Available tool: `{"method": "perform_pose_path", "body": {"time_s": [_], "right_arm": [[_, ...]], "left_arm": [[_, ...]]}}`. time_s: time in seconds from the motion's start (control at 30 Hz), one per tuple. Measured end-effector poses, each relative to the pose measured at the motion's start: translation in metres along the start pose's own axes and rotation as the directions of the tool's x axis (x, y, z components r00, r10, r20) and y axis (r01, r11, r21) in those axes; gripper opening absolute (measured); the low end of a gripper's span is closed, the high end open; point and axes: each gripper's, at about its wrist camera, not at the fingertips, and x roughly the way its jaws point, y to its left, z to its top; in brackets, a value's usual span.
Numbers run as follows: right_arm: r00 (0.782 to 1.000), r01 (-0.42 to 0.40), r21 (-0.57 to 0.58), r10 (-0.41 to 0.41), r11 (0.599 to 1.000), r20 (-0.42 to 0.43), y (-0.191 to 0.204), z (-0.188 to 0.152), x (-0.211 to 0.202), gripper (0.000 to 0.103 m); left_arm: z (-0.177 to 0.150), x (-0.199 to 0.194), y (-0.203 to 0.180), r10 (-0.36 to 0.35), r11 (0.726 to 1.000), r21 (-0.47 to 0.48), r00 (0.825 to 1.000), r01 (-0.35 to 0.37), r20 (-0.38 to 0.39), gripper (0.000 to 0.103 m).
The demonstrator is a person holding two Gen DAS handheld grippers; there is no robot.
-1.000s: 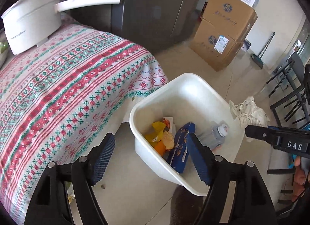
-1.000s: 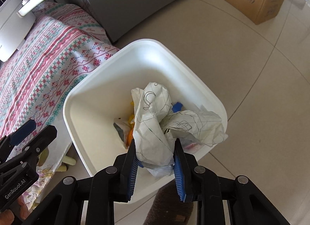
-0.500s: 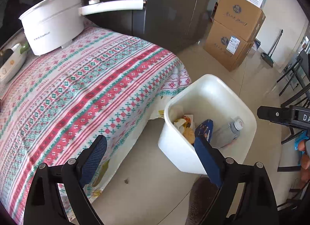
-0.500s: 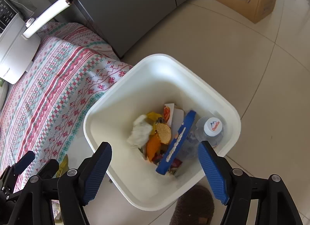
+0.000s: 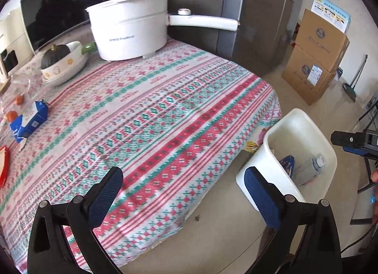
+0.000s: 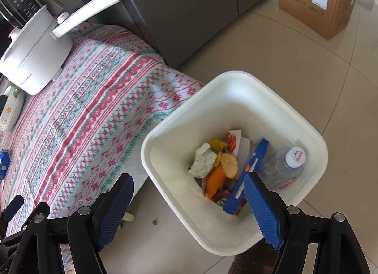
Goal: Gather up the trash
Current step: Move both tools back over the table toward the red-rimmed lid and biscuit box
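A white trash bin (image 6: 236, 78) stands on the floor beside the table. It holds a crumpled paper ball (image 6: 203, 159), a blue carton (image 6: 248, 174), a plastic bottle (image 6: 283, 165) and orange and yellow scraps. My right gripper (image 6: 189, 205) is open and empty above the bin's near rim. My left gripper (image 5: 184, 198) is open and empty over the table's near corner; the bin (image 5: 304, 118) lies to its right. A blue and white carton (image 5: 30, 120) lies on the patterned tablecloth (image 5: 165, 113) at the far left.
A white electric pot (image 5: 130, 33) with a long handle stands at the table's back. A bowl with a dark squash (image 5: 61, 61) sits left of it. Cardboard boxes (image 5: 316, 56) stand on the tiled floor by a grey fridge (image 6: 184, 2).
My right gripper opened and dropped the crumpled paper into the bin. My left gripper swung left, from over the bin to over the table.
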Motion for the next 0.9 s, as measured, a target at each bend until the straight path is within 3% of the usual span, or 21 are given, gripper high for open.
{"method": "perform_pose_path", "body": {"time_s": [0.4, 0.9], "right_arm": [[0.999, -0.051, -0.142, 0.047, 0.989, -0.025, 0.094, -0.016, 0.018, 0.084], [0.996, -0.074, -0.228, 0.063, 0.971, -0.057, 0.167, -0.033, 0.042, 0.086]], "left_arm": [[-0.023, -0.027, 0.107, 0.136, 0.984, -0.11, 0.99, -0.137, -0.023, 0.103], [-0.073, -0.064, 0.248, 0.242, 0.923, -0.3, 0.97, -0.24, -0.032, 0.103]]}}
